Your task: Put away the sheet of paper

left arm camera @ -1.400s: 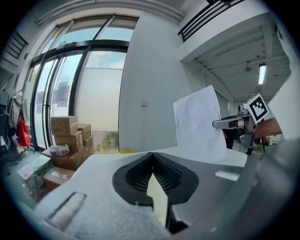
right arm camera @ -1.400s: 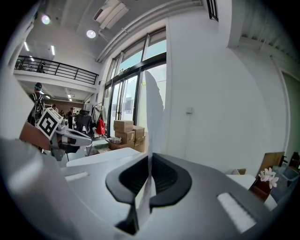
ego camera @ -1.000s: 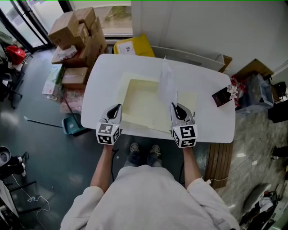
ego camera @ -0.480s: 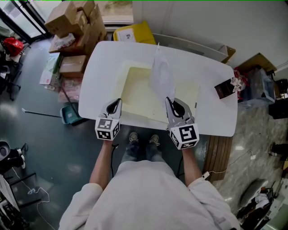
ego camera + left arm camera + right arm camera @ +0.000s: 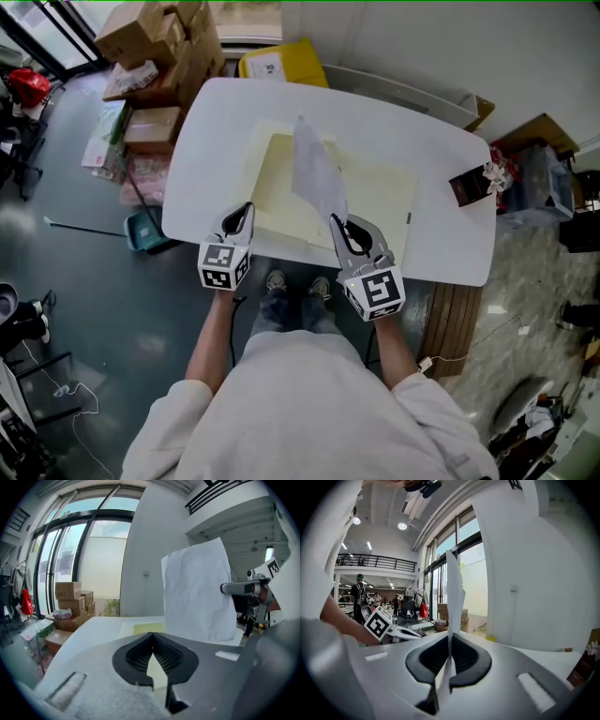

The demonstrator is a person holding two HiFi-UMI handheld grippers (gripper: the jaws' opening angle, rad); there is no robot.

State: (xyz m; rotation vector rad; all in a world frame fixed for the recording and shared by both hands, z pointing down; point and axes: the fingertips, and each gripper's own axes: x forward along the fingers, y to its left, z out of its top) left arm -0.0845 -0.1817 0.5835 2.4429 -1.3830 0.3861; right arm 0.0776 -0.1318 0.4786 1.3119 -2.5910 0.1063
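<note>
**Item: sheet of paper** (image 5: 317, 178). White, single, slightly curled. It stands upright in the air above the middle of the table, clear of every surface, and is held at its near lower edge.

**Holder: right gripper** (image 5: 338, 225). Its claw is clamped tight on the sheet's edge. The right gripper view shows the paper rising edge-on from between the pads.

**Left gripper** (image 5: 247, 212). Its claw is closed with nothing in it. It hovers over the near left edge of the table, well apart from the sheet, which shows broadside to its right in the left gripper view.

**Beneath: pale yellow tray** (image 5: 281, 202). Flat and shallow, lying on the white table (image 5: 211, 131). Whether it is a tray, a folder or a box lid cannot be told.

**Surroundings.**
- Small dark box (image 5: 466, 187) at the table's right edge.
- Yellow bin (image 5: 281, 64) beyond the far edge.
- Cardboard boxes (image 5: 155, 52) stacked far left on the floor.

**Status.** The sheet is picked up and secure, but not yet put away. What remains, by judgement, is to carry it to its place, probably the pale yellow tray, lay it flat and release it.
</note>
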